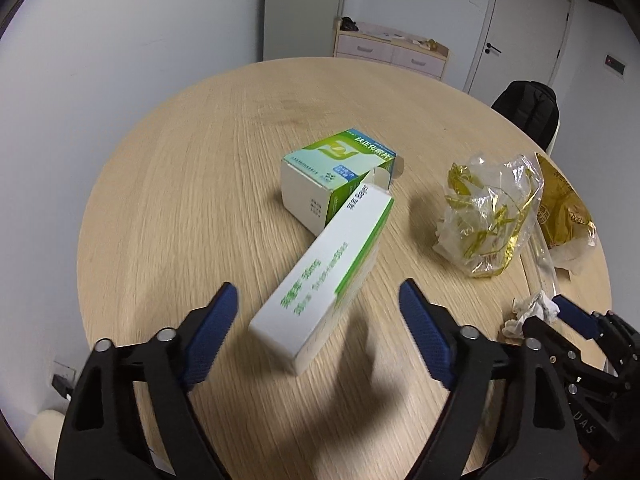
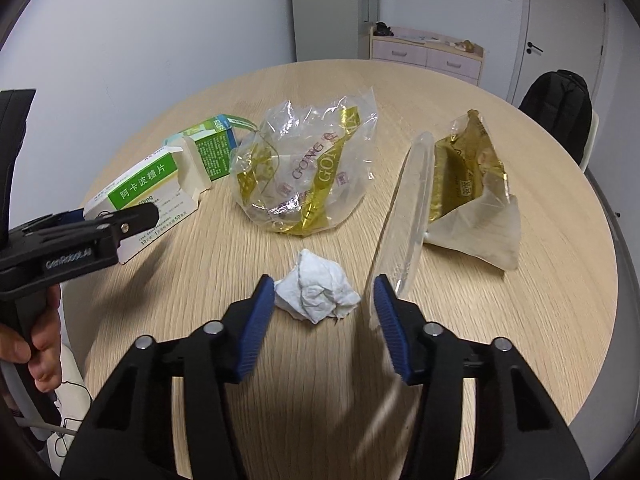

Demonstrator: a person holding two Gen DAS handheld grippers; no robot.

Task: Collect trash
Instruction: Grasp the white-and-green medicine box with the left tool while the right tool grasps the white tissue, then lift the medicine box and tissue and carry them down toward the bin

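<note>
The long white-and-green box [image 1: 320, 280], its print blurred, lies between the spread pads of the left gripper [image 1: 318, 300], its far end by the squat box [image 1: 332, 176]. Right of it, the right gripper [image 2: 324, 292] stands spread around the crumpled tissue [image 2: 316, 294], unpinched, near the clear bag [image 2: 308, 172] reading "GONG".

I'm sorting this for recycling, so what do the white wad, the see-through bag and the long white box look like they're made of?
The white wad looks like tissue paper: matte, soft crumpled folds. The see-through bag looks like thin glossy plastic film with gold printing: it glints and creases sharply. The long white box looks like smooth printed cardboard, with crisp folded edges and an open flap.
</note>
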